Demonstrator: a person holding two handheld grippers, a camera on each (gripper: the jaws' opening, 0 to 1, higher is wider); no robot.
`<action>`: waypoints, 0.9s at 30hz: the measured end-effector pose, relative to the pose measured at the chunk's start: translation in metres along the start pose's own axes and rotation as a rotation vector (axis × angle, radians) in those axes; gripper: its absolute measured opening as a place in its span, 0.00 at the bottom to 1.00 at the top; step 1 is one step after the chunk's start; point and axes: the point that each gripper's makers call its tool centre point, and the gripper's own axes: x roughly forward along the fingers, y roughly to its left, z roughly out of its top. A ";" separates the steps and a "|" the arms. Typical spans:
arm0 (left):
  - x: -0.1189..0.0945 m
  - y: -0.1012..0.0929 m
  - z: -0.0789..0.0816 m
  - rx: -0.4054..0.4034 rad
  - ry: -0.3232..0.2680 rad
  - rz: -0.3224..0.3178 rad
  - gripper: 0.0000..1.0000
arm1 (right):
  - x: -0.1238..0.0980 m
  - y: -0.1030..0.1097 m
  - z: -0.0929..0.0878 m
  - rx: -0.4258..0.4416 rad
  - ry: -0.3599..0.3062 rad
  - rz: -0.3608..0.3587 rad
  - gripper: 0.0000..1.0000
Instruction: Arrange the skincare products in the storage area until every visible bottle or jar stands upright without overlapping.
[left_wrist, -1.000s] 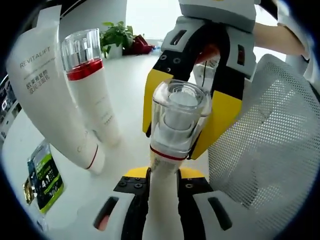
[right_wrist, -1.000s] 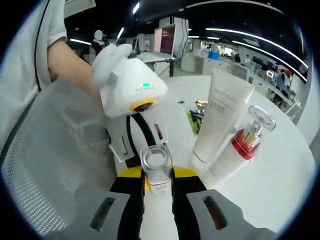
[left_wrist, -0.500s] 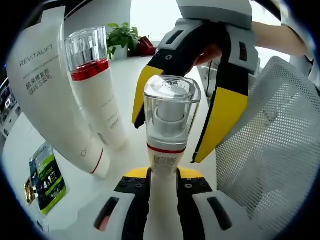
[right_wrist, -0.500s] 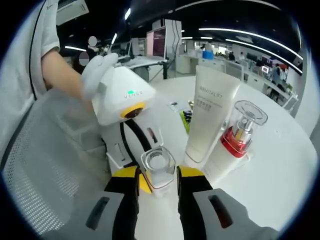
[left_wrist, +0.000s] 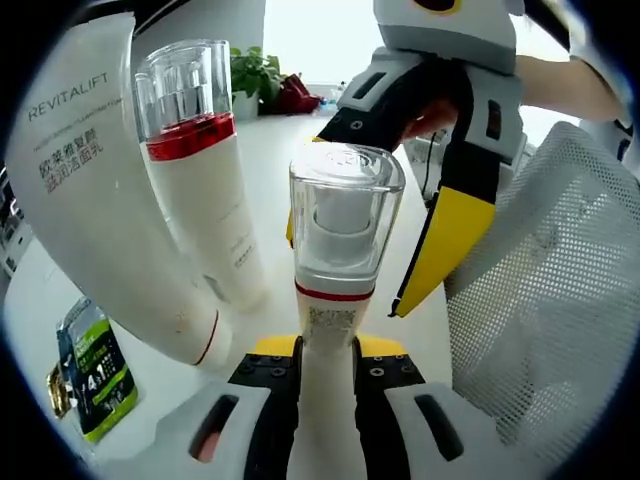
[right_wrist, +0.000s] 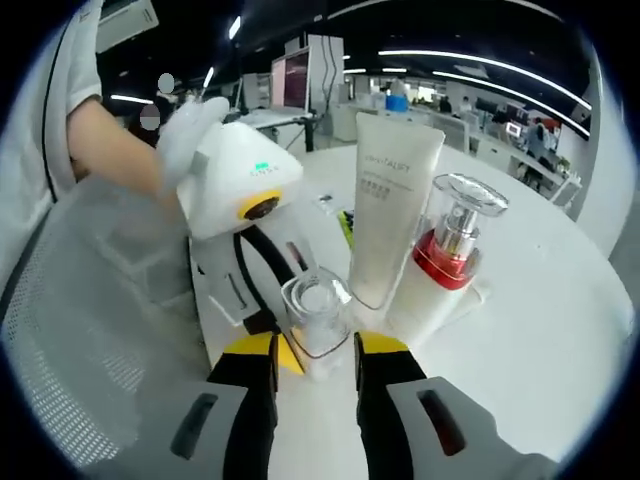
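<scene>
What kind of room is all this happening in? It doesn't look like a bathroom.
Most likely an open-plan office or lab: the right gripper view shows rows of desks under long ceiling light strips and a monitor, beyond the white table holding the bottles.

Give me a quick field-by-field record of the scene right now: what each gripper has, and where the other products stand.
left gripper: shut on clear-capped bottle, held upright by its lower body
right gripper: jaws on either side of the same bottle's cap, apparently not clamped
pump bottle: red band, clear cap, upright on the white table
tube: white, printed REVITALIFT, standing on its cap right behind the pump bottle; contact unclear
sachet: green and black, flat on the table
mesh basket: white, beside the held bottle
</scene>
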 end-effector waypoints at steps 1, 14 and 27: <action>0.001 0.001 0.001 0.004 0.000 -0.004 0.16 | 0.000 -0.001 -0.002 0.001 0.005 -0.007 0.30; 0.009 0.014 0.011 0.037 -0.003 -0.045 0.16 | 0.001 -0.015 -0.006 0.076 -0.015 -0.072 0.28; 0.011 0.014 0.013 0.045 -0.002 -0.050 0.16 | 0.001 -0.016 -0.015 0.106 -0.006 -0.088 0.29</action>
